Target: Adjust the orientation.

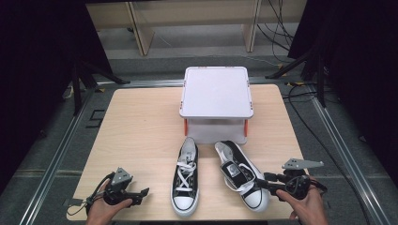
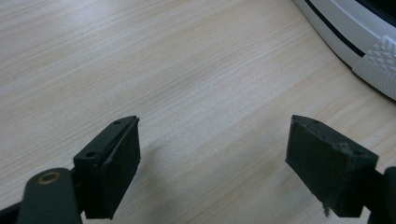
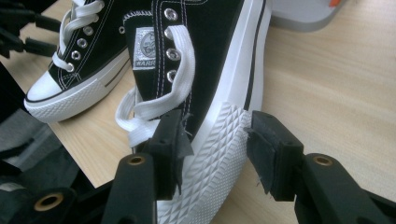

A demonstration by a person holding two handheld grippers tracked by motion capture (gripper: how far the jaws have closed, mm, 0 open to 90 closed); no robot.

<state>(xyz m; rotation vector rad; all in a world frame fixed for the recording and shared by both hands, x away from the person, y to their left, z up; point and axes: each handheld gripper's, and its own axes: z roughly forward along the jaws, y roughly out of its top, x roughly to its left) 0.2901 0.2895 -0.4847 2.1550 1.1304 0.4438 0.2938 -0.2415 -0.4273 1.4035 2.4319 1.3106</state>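
Observation:
Two black canvas sneakers with white soles and laces lie side by side near the table's front edge. The left sneaker points its toe at me. The right sneaker is tilted, with its lace loose. My right gripper straddles the right sneaker's ribbed toe end. One pad is at the lace and canvas, the other just beside the rubber sole, with no clear squeeze. My left gripper is open over bare wood left of the left sneaker, whose white sole is close by.
A white low platform with orange fittings stands at the table's far middle, just behind the sneakers. The wooden tabletop stretches bare to the left and right of it. Black curtains and cables ring the table.

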